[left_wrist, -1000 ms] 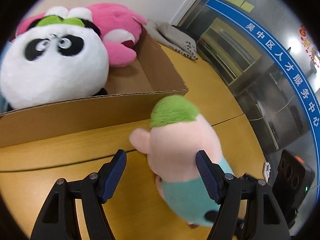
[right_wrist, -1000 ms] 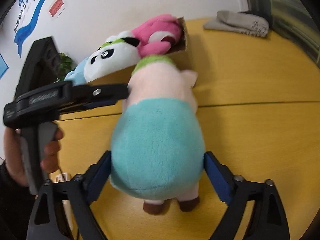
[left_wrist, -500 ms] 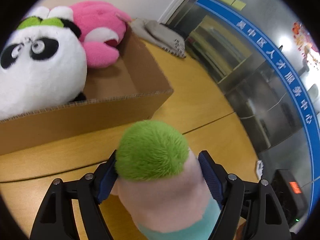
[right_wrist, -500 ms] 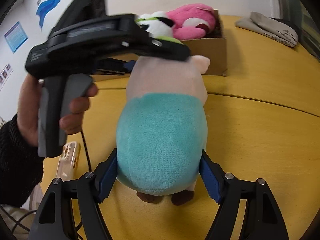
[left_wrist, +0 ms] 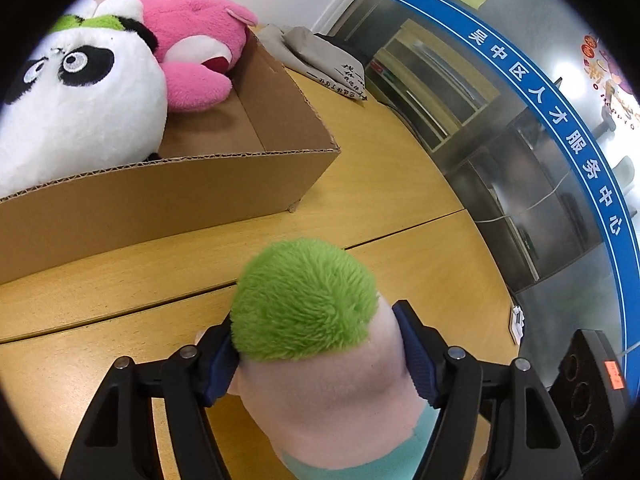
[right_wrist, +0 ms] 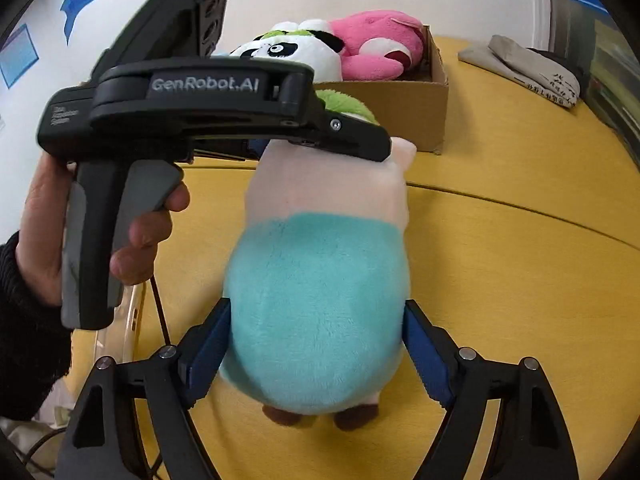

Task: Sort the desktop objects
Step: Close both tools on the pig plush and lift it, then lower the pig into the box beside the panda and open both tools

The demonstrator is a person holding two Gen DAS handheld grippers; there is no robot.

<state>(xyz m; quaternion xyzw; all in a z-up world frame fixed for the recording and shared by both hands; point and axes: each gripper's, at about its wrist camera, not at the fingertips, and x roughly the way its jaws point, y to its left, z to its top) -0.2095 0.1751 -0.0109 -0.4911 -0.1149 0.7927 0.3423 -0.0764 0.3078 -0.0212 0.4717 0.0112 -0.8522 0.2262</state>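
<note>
Plush pig [right_wrist: 320, 280] over the yellow table [right_wrist: 520, 280], short of the cardboard box [left_wrist: 168, 196]. Left gripper [left_wrist: 316, 354] clamped on the pig's pink head just under the green tuft, reaching in level from the left, pistol grip in a bare hand [right_wrist: 96, 232]. Right gripper [right_wrist: 316, 354] clamped on the teal body, pads pressed into both flanks. Panda plush [left_wrist: 76, 104] and pink plush [left_wrist: 196, 52] in the box.
</note>
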